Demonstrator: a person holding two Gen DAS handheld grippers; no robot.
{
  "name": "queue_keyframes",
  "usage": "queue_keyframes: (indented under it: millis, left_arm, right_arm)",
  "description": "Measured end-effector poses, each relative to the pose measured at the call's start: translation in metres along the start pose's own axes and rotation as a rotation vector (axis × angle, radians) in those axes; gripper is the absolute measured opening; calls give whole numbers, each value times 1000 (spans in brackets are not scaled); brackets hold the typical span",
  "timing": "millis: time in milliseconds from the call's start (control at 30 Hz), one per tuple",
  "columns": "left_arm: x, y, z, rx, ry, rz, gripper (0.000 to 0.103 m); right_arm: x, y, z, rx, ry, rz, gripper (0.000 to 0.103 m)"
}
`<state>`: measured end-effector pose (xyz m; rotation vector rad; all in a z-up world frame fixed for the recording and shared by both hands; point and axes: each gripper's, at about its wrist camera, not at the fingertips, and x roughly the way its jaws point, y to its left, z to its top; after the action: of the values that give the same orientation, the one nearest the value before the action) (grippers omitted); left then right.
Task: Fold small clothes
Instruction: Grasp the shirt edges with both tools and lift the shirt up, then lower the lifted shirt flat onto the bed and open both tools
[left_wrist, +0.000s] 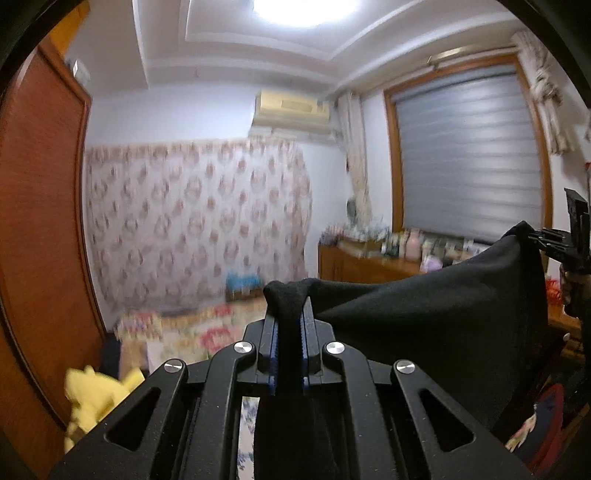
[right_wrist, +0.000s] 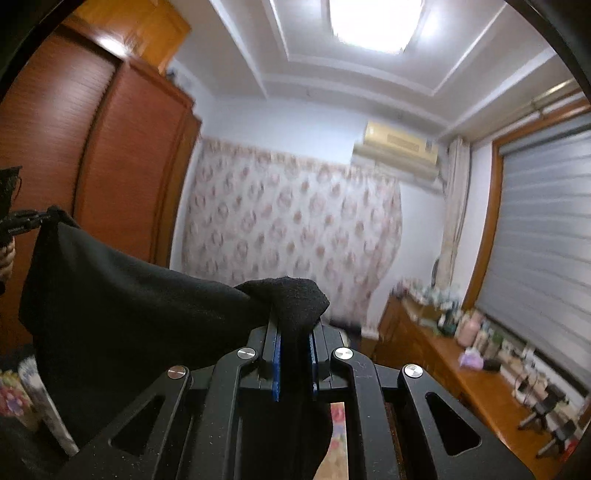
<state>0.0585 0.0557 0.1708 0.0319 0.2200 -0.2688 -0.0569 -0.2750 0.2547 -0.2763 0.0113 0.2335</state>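
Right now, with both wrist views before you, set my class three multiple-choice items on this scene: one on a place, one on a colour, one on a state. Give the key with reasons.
1. Where does the air conditioner hang?
A. high on the wall, above the floral curtain
B. on the floor
C. inside the wardrobe

2. What colour is the garment held up between the two grippers?
A. white
B. black
C. red

3. How is the left gripper?
A. wide open
B. shut on the garment
C. shut on nothing

Key: 1 A, it sits just under the ceiling; 2 B, the cloth is black in both views; 3 B, cloth is pinched between its blue pads.
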Motion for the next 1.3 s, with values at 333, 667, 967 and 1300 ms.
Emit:
queue_keyframes:
  millis: [333,667,967,1300]
  left_arm:
    - [202,35,-120,-34,315,26,10]
    - [268,36,-132,-17,421,45,10]
    - [295,36,-145,-5,490,56,16]
    - [263,28,-138,-1,456,5,41]
  right_arm:
    - [209,12,-130,94,312,50,11]
    - [316,-4,-136,184,471,68,12]
    - [326,-25,-148,194,536,102,12]
    - [331,-20,-157,189,546,57,39]
